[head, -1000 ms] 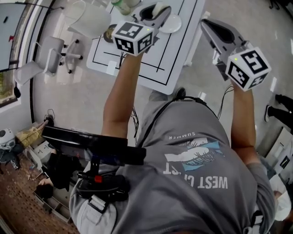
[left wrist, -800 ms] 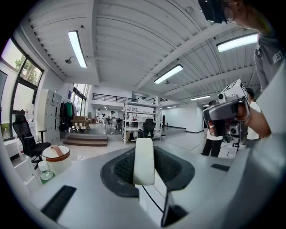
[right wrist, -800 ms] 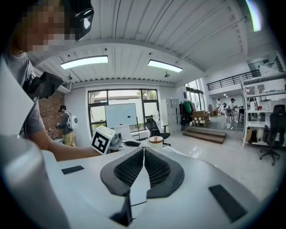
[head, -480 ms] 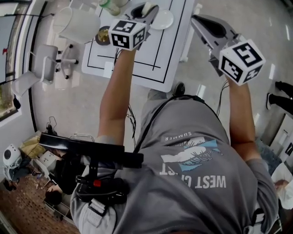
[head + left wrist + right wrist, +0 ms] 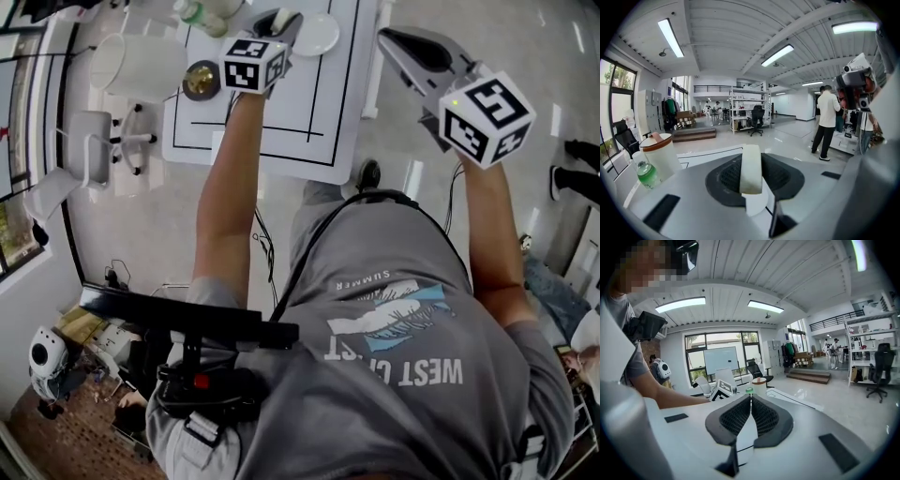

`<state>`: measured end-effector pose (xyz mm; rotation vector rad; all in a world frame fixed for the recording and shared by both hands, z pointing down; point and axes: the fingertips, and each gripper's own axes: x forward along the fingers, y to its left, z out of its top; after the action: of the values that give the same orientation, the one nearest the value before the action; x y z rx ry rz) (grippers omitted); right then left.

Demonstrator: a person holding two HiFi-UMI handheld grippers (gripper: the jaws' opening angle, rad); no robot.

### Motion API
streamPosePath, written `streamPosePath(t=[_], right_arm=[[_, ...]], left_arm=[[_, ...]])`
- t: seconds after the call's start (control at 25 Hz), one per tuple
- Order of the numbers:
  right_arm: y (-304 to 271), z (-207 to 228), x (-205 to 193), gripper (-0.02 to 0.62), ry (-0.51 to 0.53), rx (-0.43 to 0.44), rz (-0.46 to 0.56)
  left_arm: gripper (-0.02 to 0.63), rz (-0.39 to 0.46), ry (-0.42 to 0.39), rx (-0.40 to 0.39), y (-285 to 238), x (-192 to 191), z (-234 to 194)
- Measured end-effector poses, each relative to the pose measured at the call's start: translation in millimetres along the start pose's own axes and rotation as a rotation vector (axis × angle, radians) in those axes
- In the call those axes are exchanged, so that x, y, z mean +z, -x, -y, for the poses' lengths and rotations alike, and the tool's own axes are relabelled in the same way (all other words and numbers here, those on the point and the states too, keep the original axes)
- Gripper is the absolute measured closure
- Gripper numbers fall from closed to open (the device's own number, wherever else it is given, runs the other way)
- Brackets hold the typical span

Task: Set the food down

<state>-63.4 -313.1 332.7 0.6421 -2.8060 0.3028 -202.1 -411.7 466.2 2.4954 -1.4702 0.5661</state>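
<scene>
Left gripper (image 5: 276, 21) has sunk toward the table (image 5: 281, 131) over the last second: its marker cube reads smaller in head view. It now sits just left of the white plate (image 5: 316, 34). Grip unchanged, clamped on the food (image 5: 751, 168), a pale flat slice held on edge. Not released yet; looks like the final approach to set-down. Left forearm stretched out, gripper tipped slightly down. Right gripper (image 5: 750, 401) pinched closed, empty, well right of the plate, past the table edge
</scene>
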Motion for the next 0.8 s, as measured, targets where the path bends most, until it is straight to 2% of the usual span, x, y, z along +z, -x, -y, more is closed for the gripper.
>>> streamPosePath(t=[0.48,0.8], right_arm=[[11.3,10.0,-22.6,0.586,-0.045,-0.062,-0.029],[17.8,21.5,-31.4,0.586,-0.069,-0.095,-0.05]], left_arm=[[0.505,-0.152,-0.049,-0.017,-47.9,-49.4,-13.8],[0.505,-0.239,-0.097,-0.03,-76.6,-67.9,-19.3]])
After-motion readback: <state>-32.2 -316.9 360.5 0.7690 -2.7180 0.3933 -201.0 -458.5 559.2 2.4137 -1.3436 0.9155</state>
